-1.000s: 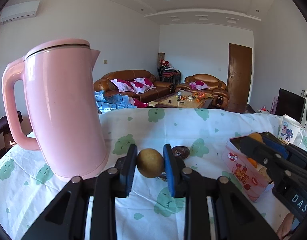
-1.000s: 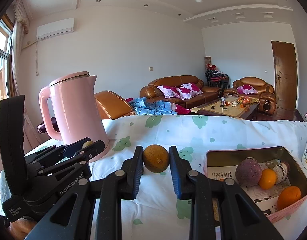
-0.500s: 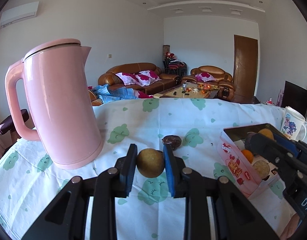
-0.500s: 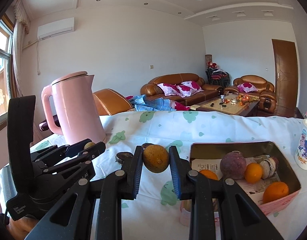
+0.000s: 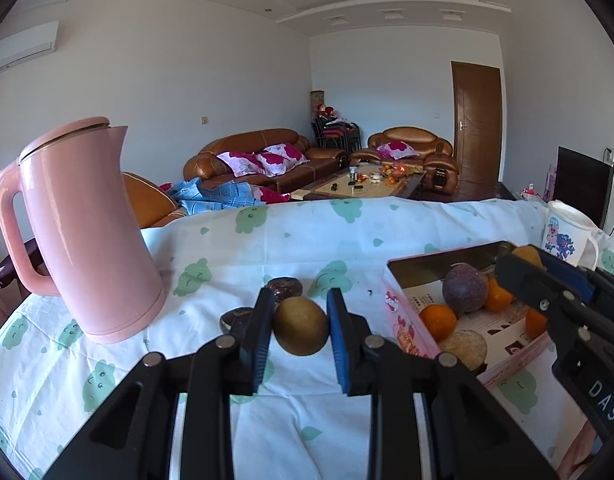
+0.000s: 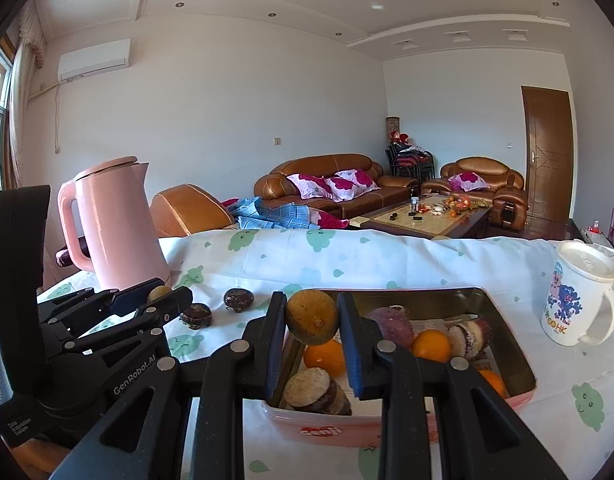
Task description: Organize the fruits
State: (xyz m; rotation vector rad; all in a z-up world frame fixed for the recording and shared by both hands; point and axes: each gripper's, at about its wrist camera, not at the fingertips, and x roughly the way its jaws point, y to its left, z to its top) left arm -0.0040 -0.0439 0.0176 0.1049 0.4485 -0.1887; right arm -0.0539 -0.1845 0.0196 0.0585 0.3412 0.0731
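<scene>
The left hand-held gripper [image 5: 300, 330] was clamped on a brownish-green round fruit [image 5: 301, 330], its blue pads pressed against both sides, and it hung above the white cloth with green prints that covered the table [image 5: 267, 420]. The right hand-held gripper [image 6: 312, 322] gripped a second fruit [image 6: 312, 322] — greenish-brown with an orange tinge — over the near left end of the pink tin box [image 6: 511, 396]. Inside the box lay a purple fruit [image 6: 390, 324], several oranges [image 6: 431, 345] and a couple of cut brown-skinned pieces [image 6: 316, 392]. Two dark, wrinkled fruits [image 6: 238, 299] sat on the cloth between the box and the pink kettle [image 5: 81, 232], which stood upright at the left. A white printed mug [image 6: 575, 298] stood right of the box — apart from it.
</scene>
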